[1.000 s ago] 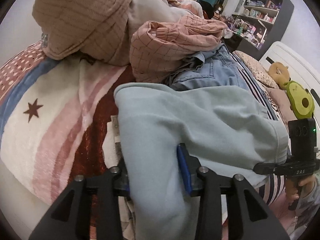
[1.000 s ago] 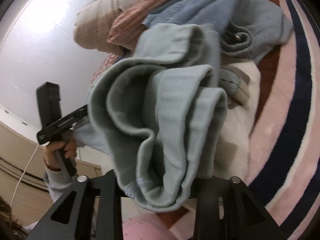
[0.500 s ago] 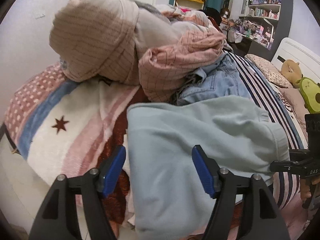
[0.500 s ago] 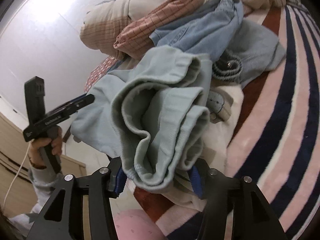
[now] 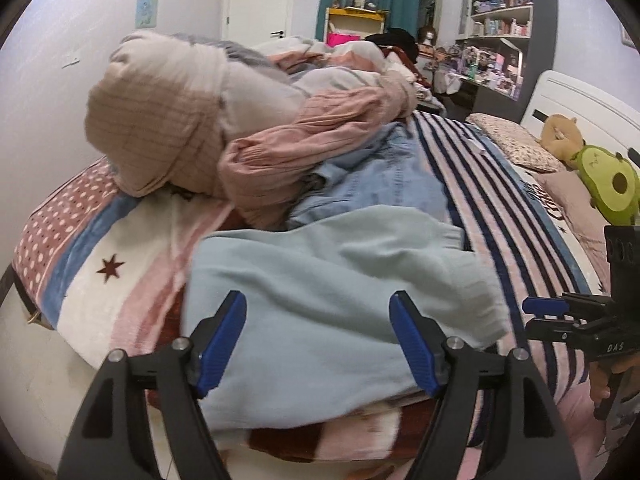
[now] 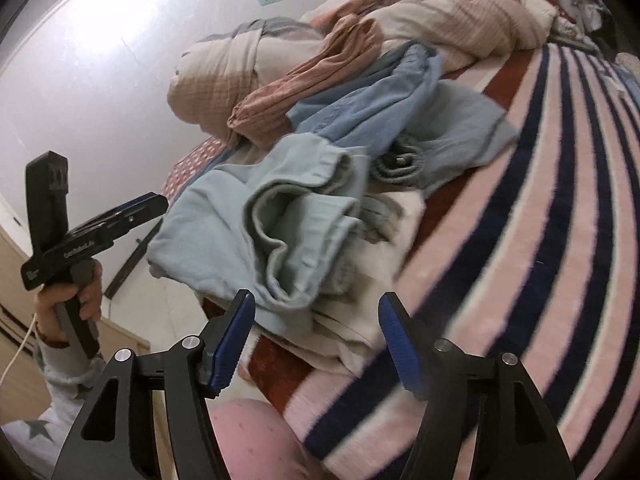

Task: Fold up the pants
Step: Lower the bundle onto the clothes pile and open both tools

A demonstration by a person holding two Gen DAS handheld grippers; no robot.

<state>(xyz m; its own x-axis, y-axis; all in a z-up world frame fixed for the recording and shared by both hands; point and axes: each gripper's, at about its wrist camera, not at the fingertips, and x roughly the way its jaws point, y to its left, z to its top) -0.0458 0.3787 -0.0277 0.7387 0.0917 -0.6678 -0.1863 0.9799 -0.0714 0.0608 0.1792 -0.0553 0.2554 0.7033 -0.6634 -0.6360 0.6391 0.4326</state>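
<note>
The pale blue-green pants (image 5: 332, 280) lie folded in a bundle near the bed's front edge, on the striped blanket (image 5: 500, 208). In the right wrist view the pants (image 6: 256, 216) show their rolled cuffs facing me. My left gripper (image 5: 320, 340) is open and empty, held just in front of the pants, apart from them. My right gripper (image 6: 316, 344) is open and empty, also just short of the bundle. The right gripper also shows in the left wrist view (image 5: 548, 316), and the left one in the right wrist view (image 6: 140, 208).
A heap of clothes sits behind the pants: a beige quilted bundle (image 5: 160, 120), a pink checked garment (image 5: 304, 152) and light blue jeans (image 5: 380, 176). An avocado plush (image 5: 608, 184) lies by the headboard. Shelves (image 5: 500, 32) stand at the back. The bed edge drops off just below the pants.
Both grippers were shut on the pants a second ago. They have opened, let the pants drop onto the bed and drawn back from them.
</note>
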